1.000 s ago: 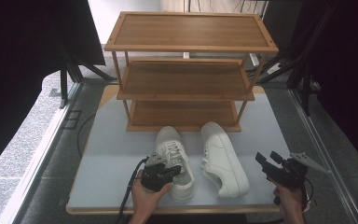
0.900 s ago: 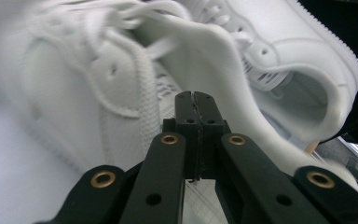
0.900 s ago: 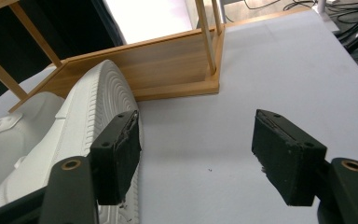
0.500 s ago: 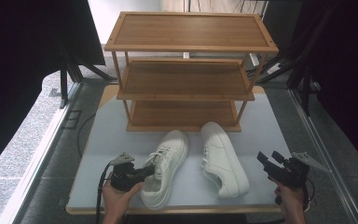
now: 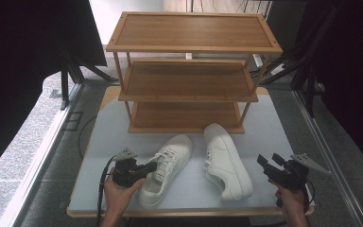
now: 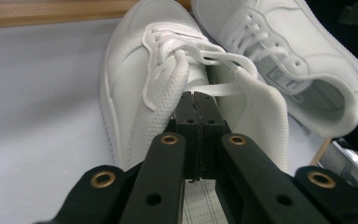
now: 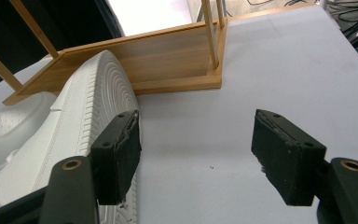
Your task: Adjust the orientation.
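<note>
While the left gripper has dragged the left shoe back and slewed it toe-in over the last second, its jaws sit pinched on the heel collar, so probably repositioning before shelving. Right gripper hangs open beside the right shoe. Both white, laced, on the table before the rack.

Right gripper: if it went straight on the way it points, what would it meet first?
Probably the shoe rack, at its bottom shelf; bare table lies between. The right shoe sits just beside the right gripper, so depth is uncertain.
</note>
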`<state>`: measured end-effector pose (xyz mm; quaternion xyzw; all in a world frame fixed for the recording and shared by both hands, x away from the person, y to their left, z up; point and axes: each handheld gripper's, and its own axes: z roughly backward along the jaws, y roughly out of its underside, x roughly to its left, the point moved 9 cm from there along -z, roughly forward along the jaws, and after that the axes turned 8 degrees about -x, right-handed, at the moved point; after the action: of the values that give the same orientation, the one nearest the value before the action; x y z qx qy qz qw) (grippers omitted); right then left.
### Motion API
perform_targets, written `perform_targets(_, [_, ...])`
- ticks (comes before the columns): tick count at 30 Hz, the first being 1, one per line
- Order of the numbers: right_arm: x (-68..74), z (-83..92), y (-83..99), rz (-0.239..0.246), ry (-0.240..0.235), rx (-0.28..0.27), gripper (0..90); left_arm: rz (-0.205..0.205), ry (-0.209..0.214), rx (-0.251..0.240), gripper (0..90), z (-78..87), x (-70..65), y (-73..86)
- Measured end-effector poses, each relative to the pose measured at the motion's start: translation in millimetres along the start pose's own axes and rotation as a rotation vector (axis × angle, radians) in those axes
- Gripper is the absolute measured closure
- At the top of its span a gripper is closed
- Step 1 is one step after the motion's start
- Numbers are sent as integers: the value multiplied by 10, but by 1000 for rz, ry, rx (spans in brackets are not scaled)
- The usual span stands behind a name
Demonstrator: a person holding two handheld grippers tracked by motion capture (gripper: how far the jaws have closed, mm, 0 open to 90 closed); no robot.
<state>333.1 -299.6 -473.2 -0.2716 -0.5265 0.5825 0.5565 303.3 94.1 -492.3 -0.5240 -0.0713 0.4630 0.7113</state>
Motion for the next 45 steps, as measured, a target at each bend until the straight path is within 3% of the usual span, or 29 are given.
perform_targets(3, [7,-2,0,2,-2,1,323,-13,4,0,892,-8,-27,0])
perform_targets(5, [15,-5,-3,3,-4,-1,323,-13,34,5,858,-2,-68,4])
perform_targets(7, [25,-6,-8,1,-7,-2,323,7,92,-3,764,22,-138,-10])
perform_targets(8, [30,-3,-12,-1,-8,-2,323,15,129,-9,675,35,-189,-21])
perform_targets(9, [36,-2,-19,-4,-10,-4,324,6,135,-17,610,49,-232,-35])
perform_targets(10, [41,-5,-31,-3,-14,-8,327,-2,138,-24,577,60,-257,-48])
perform_targets(14, [63,-26,-73,5,-19,-17,344,-4,216,-80,494,193,-417,-146])
perform_targets(16, [107,-37,-85,16,-27,-23,356,-10,203,-113,468,252,-409,-170])
perform_targets(19, [225,-31,-109,44,-48,-43,392,12,162,-164,454,325,-321,-194])
perform_targets(25, [574,77,-151,140,-177,-37,492,61,121,-236,425,415,-194,-291])
perform_targets(32, [1059,148,-20,237,-293,39,714,106,122,-231,422,384,-98,-263])
perform_targets(38, [1529,107,321,376,-398,140,844,108,121,-242,423,407,-125,-335])
perform_targets(41, [1632,83,510,435,-412,188,864,109,122,-235,424,403,-140,-327])
perform_targets(45, [1668,58,621,455,-411,224,867,116,123,-222,424,378,-147,-304])
